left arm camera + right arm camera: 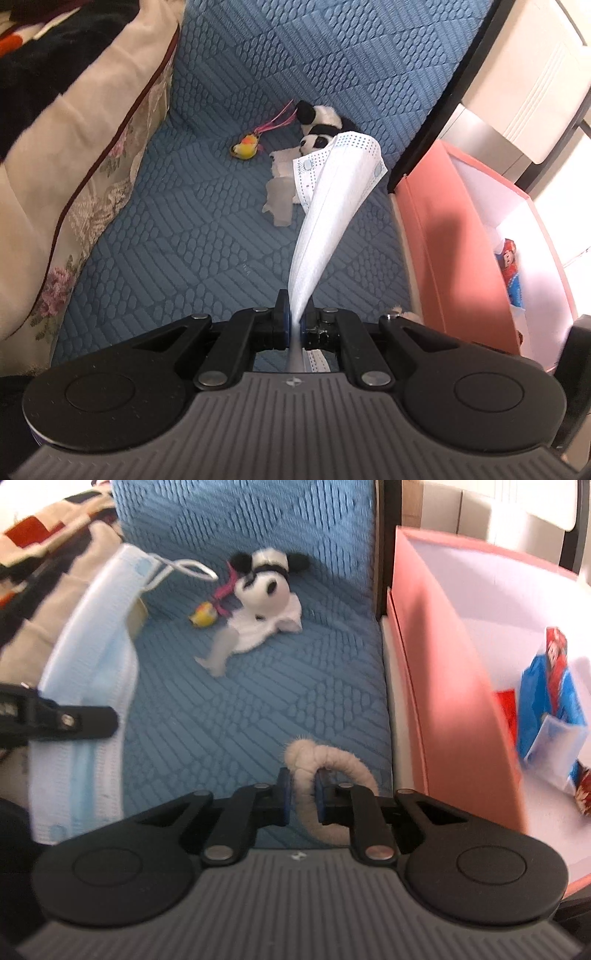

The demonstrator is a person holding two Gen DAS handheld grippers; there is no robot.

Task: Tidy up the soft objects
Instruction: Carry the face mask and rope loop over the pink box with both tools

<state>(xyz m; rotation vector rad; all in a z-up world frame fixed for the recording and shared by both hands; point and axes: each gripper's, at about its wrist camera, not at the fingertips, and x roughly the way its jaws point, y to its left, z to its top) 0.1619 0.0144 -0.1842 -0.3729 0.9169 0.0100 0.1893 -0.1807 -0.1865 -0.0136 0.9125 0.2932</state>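
My left gripper [294, 325] was pinched tight on a pale blue face mask [334, 206], which rose from between the pads and fanned out above the blue quilted sofa seat [177, 229]. In the right wrist view the same mask [88, 686] hung at the left edge with its ear loop trailing. My right gripper [303, 794] was clamped on a cream fuzzy loop [332, 771], held just above the seat beside the pink box [436, 686]. Inside that box lay a blue and red packet [550, 698] against the white lining. Farther back on the seat, a black-and-white plush dog [264, 590] lay on a white cloth [258, 631], touching a small yellow toy bird [203, 618] with pink feathers. A floral cushion [92, 177] leaned along the seat's left side.
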